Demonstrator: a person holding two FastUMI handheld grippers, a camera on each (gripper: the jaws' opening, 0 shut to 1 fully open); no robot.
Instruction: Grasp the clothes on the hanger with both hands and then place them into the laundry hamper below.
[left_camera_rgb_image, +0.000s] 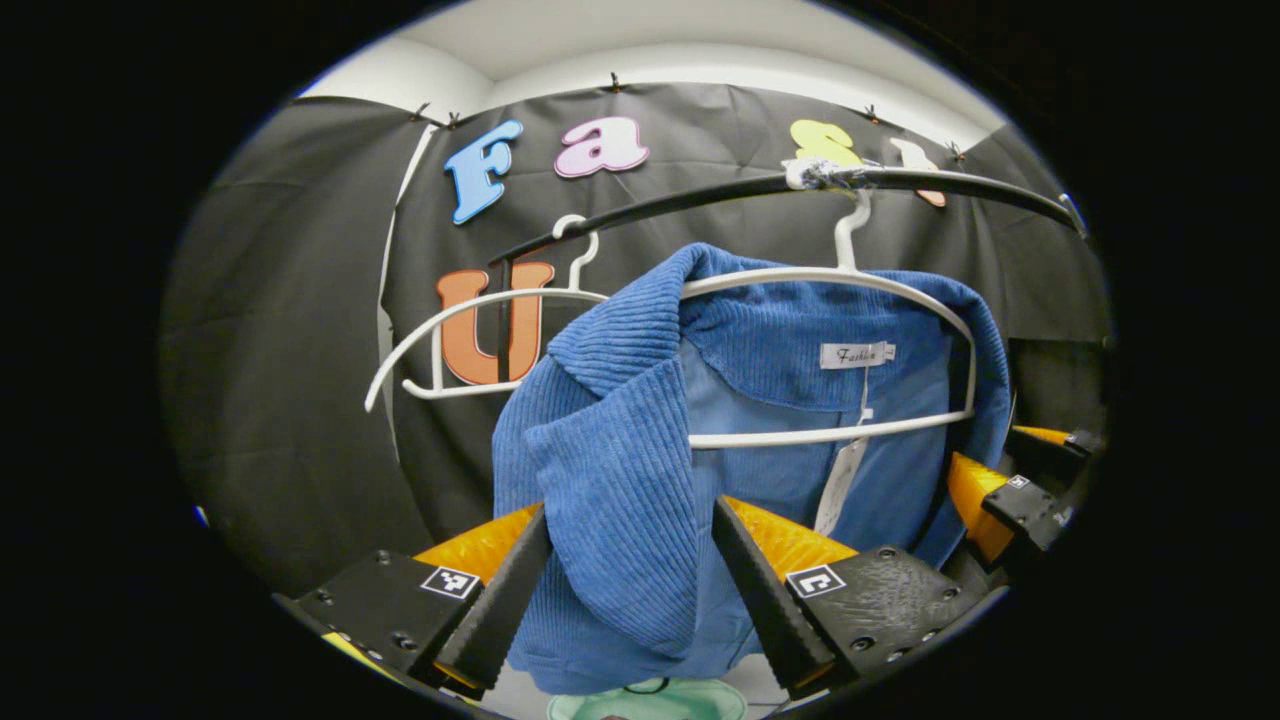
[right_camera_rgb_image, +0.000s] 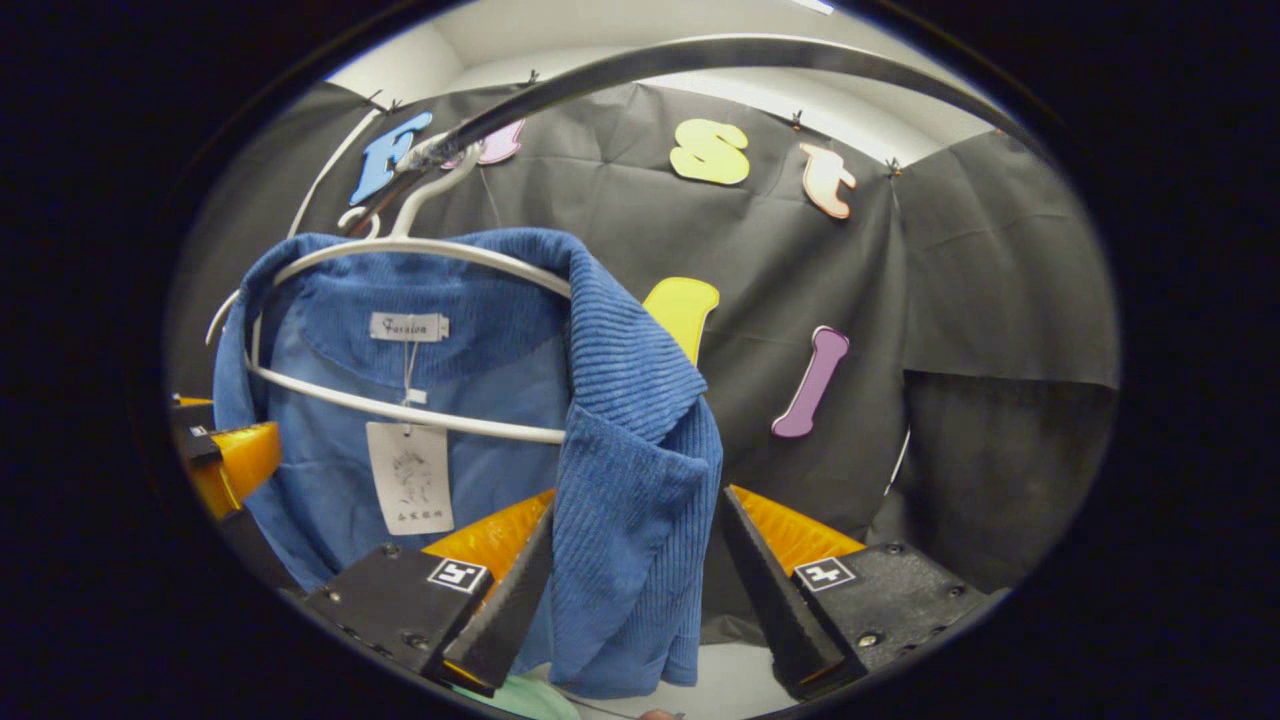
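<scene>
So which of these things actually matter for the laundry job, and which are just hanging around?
Part of the job:
blue jacket
white hanger under it
green hamper below
left gripper
right gripper

Just there:
empty hanger
black rail
paper tag

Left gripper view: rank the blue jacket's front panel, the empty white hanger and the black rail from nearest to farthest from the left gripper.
1. Blue jacket's front panel: hanging between the open fingers of the left gripper.
2. Empty white hanger: up and to the left, behind the jacket.
3. Black rail: overhead, across the top.
</scene>
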